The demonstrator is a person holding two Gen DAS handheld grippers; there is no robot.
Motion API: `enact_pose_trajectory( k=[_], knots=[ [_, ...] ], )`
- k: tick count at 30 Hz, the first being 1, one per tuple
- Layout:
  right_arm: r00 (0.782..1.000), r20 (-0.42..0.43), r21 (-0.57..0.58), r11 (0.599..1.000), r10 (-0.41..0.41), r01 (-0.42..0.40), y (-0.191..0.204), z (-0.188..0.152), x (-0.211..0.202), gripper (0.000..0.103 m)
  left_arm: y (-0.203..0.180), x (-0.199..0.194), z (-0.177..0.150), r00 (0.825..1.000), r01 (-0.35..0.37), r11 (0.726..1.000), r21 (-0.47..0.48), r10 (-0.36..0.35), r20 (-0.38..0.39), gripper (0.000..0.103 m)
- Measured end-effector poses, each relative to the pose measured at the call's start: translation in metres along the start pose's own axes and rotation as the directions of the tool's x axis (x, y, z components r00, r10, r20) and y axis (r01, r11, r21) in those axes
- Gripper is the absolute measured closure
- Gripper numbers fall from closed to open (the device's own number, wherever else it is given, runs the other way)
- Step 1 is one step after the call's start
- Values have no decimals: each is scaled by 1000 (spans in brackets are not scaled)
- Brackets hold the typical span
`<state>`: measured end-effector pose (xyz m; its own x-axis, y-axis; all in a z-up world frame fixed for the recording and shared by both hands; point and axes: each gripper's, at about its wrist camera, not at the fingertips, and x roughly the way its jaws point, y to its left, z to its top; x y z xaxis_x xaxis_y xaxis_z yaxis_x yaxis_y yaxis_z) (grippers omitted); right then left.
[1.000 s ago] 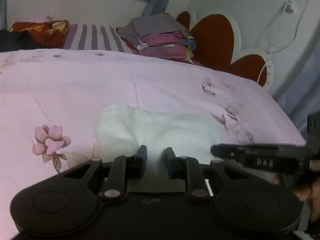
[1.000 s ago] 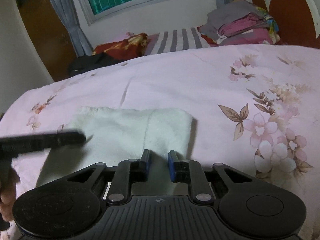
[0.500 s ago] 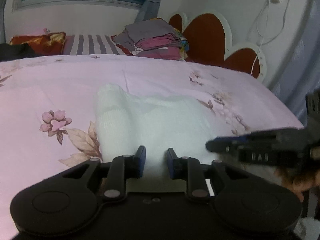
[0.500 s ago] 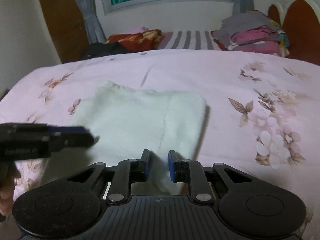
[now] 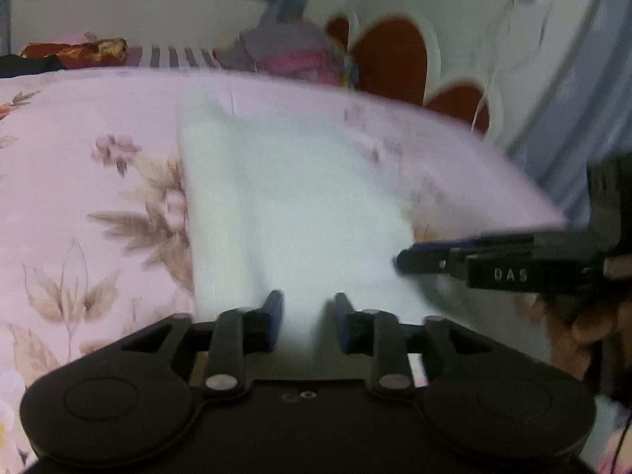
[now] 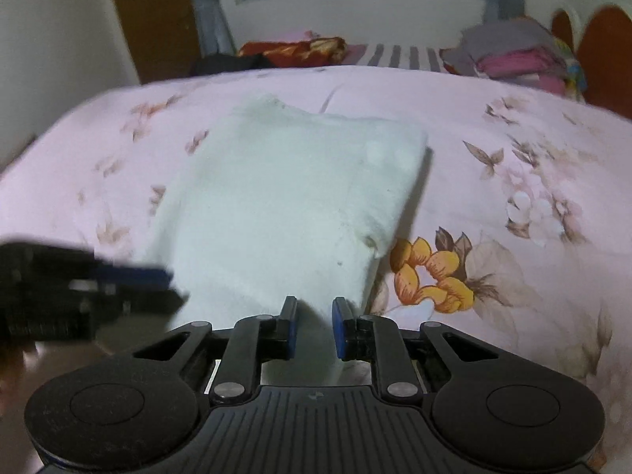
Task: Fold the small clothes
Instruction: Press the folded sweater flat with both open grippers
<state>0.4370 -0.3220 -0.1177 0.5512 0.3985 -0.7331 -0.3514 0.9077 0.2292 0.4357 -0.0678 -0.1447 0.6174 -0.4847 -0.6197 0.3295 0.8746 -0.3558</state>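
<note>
A small white knitted garment (image 5: 292,205) (image 6: 284,205) lies on the pink flowered bedspread, its near edge raised off the bed. My left gripper (image 5: 304,316) is shut on the garment's near left edge, cloth between its blue-padded fingers. My right gripper (image 6: 314,322) is shut on the near right edge, with cloth bunched between its pads. Each gripper shows from the side in the other's view: the right one (image 5: 474,254) and the left one (image 6: 110,280). Both views are motion-blurred.
The pink bedspread (image 6: 513,150) covers the whole bed. At the far end are a stack of folded clothes (image 6: 513,55), a striped pillow (image 6: 395,55), a red cushion (image 6: 292,45) and a red-and-white headboard (image 5: 395,59). The bed's right edge (image 5: 553,213) drops off.
Both grippers have risen and pulled toward me with the garment's near edge, so the cloth stretches up from the bed and fills more of both views.
</note>
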Motion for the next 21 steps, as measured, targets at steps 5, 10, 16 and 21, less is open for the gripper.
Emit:
enact_pose_trajectory(
  k=[5, 10, 16, 21],
  knots=[
    [989, 145, 115, 993, -7, -10, -18, 42, -4, 86, 19, 17, 68, 986, -82, 997, -4, 82, 142, 70],
    [986, 162, 135, 991, -35, 13, -27, 108, 40, 86, 43, 59, 120, 983, -97, 995, -6, 97, 156, 76],
    [995, 41, 30, 995, -92, 91, -40, 109, 97, 86, 71, 95, 109, 996, -84, 989, -123, 87, 23, 75],
    [989, 99, 32, 994, -108, 105, -37, 110, 75, 86, 53, 54, 98, 987, -96, 991, -89, 107, 119, 77]
  ],
)
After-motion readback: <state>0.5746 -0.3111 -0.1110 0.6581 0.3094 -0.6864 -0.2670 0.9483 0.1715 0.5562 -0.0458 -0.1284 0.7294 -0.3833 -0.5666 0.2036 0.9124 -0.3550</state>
